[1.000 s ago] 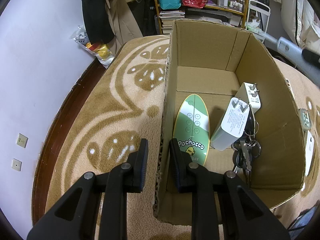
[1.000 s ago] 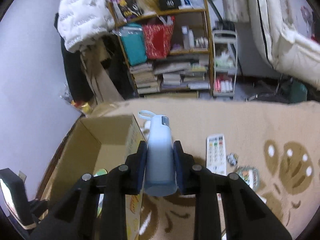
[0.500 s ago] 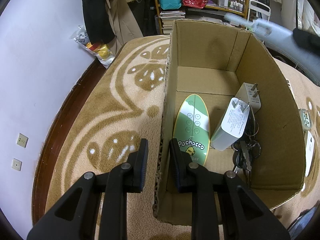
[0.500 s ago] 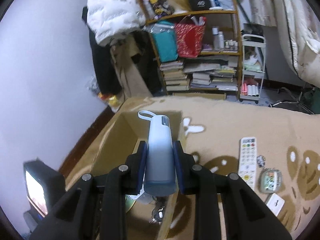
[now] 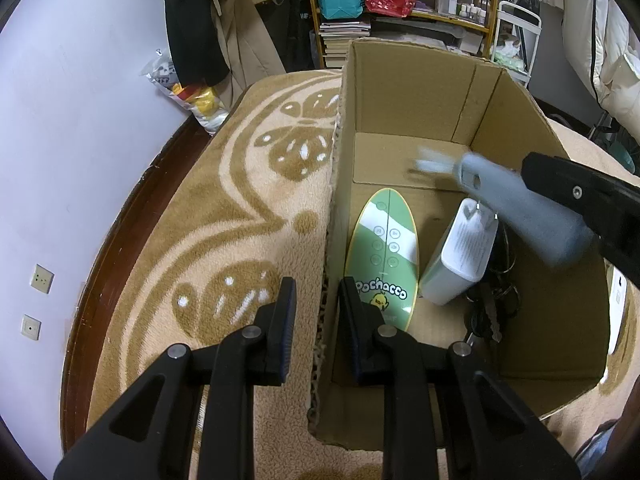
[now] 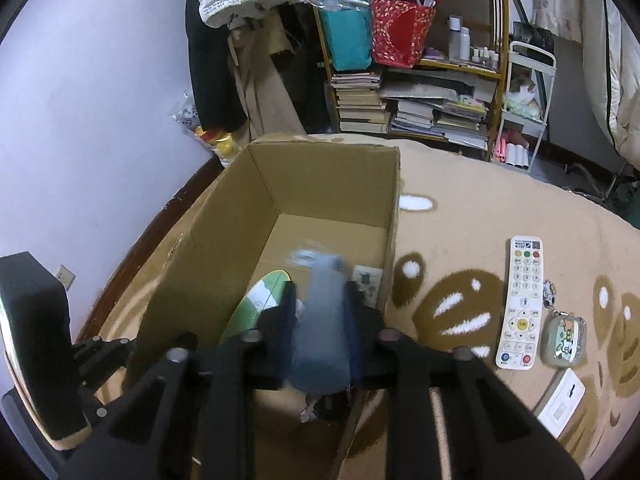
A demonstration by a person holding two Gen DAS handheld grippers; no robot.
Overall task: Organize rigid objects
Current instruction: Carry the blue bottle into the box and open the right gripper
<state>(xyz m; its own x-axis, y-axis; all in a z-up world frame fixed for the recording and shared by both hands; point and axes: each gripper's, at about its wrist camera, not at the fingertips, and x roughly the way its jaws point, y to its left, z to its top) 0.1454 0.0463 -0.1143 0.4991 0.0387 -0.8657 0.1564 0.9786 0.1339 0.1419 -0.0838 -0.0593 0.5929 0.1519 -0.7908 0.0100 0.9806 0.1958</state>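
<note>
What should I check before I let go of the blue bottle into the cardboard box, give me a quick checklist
1. Right tool gripping the blue bottle: ok, fingers press both of its sides.
2. Bottle over the cardboard box opening: ok, in the left wrist view it points down inside the walls.
3. Landing spot: not ok, white charger and keys lie right under it; bare floor lies farther back.
4. Left tool steadying the box: cannot tell, fingers straddle the wall, contact unclear.
5. Green board out of the way: ok, it lies flat beside the left wall.
</note>
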